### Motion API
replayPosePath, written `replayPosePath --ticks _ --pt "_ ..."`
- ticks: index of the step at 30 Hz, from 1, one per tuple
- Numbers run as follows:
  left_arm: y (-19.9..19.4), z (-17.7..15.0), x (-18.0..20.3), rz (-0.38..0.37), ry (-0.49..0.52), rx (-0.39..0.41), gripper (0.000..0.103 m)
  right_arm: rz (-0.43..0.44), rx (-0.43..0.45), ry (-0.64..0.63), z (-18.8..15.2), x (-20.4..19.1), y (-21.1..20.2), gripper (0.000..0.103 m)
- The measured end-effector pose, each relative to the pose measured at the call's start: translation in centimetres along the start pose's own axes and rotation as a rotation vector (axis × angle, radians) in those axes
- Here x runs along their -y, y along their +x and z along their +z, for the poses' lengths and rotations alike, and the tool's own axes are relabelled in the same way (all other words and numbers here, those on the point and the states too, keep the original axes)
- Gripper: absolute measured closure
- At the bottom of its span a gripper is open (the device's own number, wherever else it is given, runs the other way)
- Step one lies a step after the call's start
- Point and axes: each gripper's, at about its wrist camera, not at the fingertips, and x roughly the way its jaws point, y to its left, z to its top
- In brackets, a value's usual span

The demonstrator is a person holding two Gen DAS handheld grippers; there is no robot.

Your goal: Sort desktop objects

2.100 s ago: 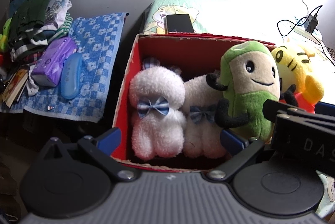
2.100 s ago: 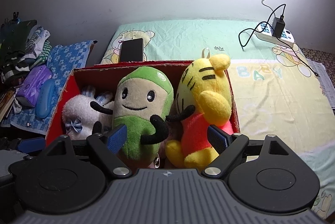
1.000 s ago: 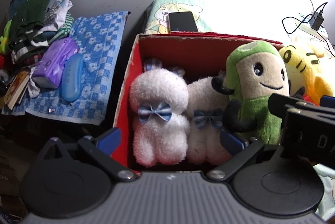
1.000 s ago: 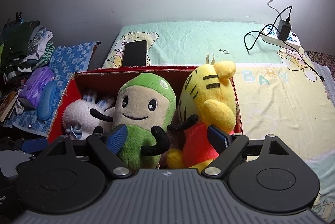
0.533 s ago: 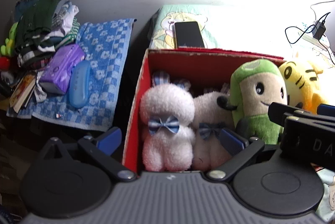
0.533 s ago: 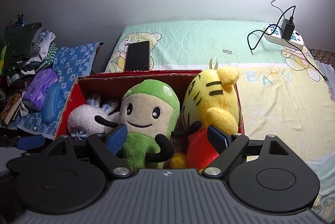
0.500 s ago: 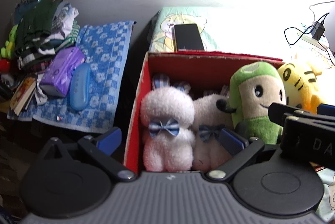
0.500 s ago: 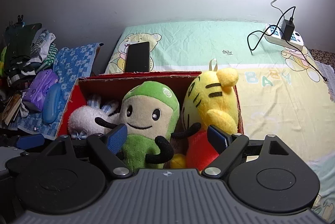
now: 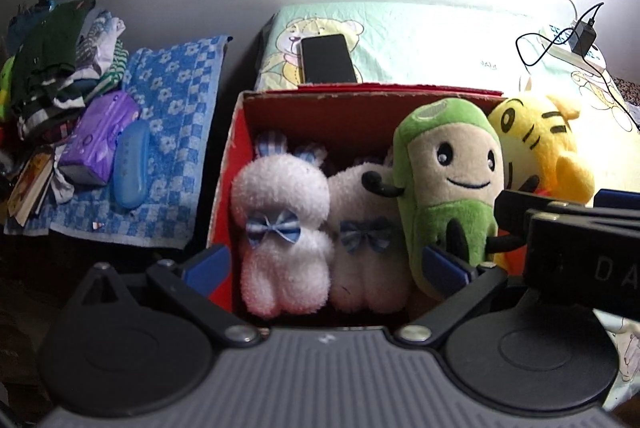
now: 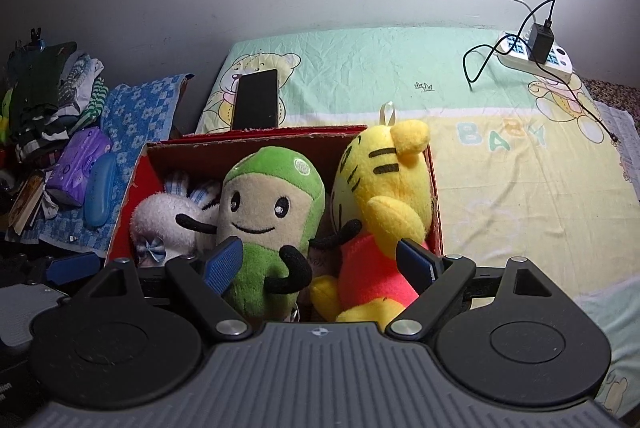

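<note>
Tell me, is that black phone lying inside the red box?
No, the phone lies on the bear-print sheet behind the red box.

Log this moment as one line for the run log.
left claw: open, empty | right claw: open, empty | red box: two white plushes, green plush, tiger plush inside | phone: behind box

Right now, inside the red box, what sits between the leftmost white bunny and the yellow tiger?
Two toys: a second white plush with a darker bow, then the green plush, all packed together in the red box. The left wrist view shows it best.
</note>
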Motion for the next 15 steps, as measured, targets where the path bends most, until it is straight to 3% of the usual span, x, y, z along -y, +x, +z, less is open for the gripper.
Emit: replayPosePath --ticks 5,15 --pt "0.4 -1.2 0.1 -0.03 -0.026 -0.071 0.001 0.019 -0.056 0.0 -1.2 0.5 0.2 0.017" --pt "1.2 -1.5 0.2 -0.041 -0.021 -0.086 0.001 0.001 -0.08 0.006 -1.6 0.9 1.2 0.017"
